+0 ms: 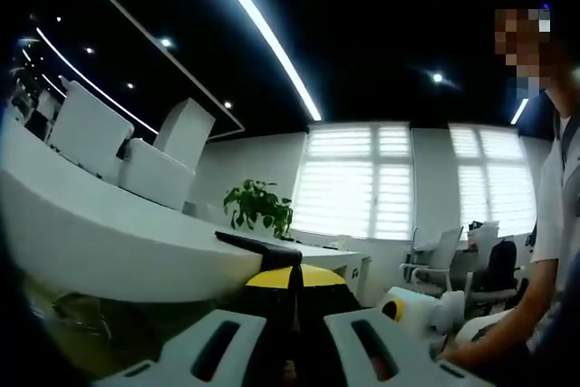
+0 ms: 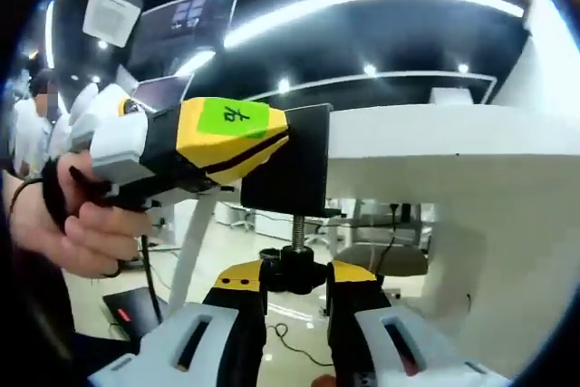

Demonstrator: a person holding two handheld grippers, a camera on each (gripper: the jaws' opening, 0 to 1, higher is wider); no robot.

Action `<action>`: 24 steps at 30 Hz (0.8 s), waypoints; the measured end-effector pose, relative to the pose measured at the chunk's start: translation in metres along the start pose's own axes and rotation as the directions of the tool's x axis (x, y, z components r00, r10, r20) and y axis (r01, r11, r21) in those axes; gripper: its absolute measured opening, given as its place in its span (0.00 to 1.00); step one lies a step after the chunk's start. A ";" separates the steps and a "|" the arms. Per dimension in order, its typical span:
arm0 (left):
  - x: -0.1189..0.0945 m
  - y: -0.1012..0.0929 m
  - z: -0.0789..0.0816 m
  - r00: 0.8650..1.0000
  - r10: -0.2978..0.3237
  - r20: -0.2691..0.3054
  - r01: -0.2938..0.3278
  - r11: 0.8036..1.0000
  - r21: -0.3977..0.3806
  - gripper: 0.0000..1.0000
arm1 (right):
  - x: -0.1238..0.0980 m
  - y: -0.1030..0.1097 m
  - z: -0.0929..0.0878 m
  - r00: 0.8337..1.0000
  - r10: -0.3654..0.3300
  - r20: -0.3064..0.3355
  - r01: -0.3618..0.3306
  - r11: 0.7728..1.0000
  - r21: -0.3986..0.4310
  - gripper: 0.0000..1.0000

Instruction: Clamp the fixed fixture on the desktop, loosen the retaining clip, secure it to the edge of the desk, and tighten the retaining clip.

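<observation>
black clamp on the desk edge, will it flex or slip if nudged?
Probably stiff: the clamp looks like a rigid black bracket wrapped over the desk edge. Likely to pivot or slide until snug, since only its screw holds it. The knob sits between the right gripper fingers.

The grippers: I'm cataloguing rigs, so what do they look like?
The left gripper has a yellow and black head, a green sticker with a handwritten mark, a white body and a dark handle. The right gripper shows pale grey slotted jaws with yellow and black tips.
</observation>
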State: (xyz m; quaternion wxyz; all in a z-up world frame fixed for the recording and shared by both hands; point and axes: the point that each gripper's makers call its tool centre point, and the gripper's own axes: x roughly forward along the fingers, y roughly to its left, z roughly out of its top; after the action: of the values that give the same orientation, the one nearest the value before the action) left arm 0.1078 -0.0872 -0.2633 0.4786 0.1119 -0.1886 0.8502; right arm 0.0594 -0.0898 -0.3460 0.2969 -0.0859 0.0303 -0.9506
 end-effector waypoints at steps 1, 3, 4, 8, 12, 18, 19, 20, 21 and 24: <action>0.000 0.000 0.000 1.000 0.001 0.004 -0.001 1.000 -0.002 0.02 | -0.001 0.001 0.001 1.000 0.018 -0.003 -0.018 1.000 -0.002 0.24; 0.000 0.002 0.001 1.000 0.004 0.009 -0.004 1.000 -0.010 0.02 | -0.002 0.001 0.001 1.000 0.026 -0.011 -0.026 1.000 -0.014 0.24; 0.000 0.002 0.001 1.000 0.006 0.012 -0.006 1.000 -0.017 0.02 | -0.003 0.003 0.002 1.000 0.027 -0.013 -0.027 0.999 -0.025 0.24; -0.004 0.003 0.004 0.999 0.023 0.032 -0.022 0.999 -0.033 0.02 | -0.010 0.006 0.003 1.000 0.014 -0.014 -0.014 1.000 -0.017 0.24; -0.014 0.005 0.012 0.997 0.037 0.069 -0.033 0.998 -0.062 0.03 | -0.021 0.008 0.001 1.000 0.002 -0.021 -0.002 1.000 -0.007 0.24; -0.022 -0.005 0.010 0.997 0.037 0.074 -0.033 0.998 -0.054 0.04 | -0.039 0.010 -0.007 0.999 -0.013 -0.041 0.013 1.000 -0.003 0.24; -0.023 -0.006 0.011 0.996 0.037 0.083 -0.032 0.998 -0.056 0.04 | -0.041 0.009 -0.008 0.999 -0.017 -0.045 0.016 1.000 -0.009 0.24; -0.024 -0.007 0.012 0.995 0.038 0.088 -0.033 0.998 -0.055 0.05 | -0.044 0.008 -0.008 0.999 -0.019 -0.049 0.018 1.000 -0.010 0.24; -0.024 -0.009 0.014 0.995 0.039 0.092 -0.035 0.998 -0.050 0.05 | -0.045 0.007 -0.009 0.998 -0.020 -0.054 0.020 1.000 -0.007 0.25; -0.025 -0.013 0.017 0.994 0.039 0.101 -0.035 0.998 -0.047 0.06 | -0.055 0.001 -0.005 0.998 -0.039 -0.047 0.039 0.999 -0.002 0.25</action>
State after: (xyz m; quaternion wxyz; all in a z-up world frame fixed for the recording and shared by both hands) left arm 0.1317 -0.1076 -0.2544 0.4548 0.1409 -0.2338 0.8477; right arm 0.1035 -0.0593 -0.3590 0.2775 -0.0644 0.0361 -0.9579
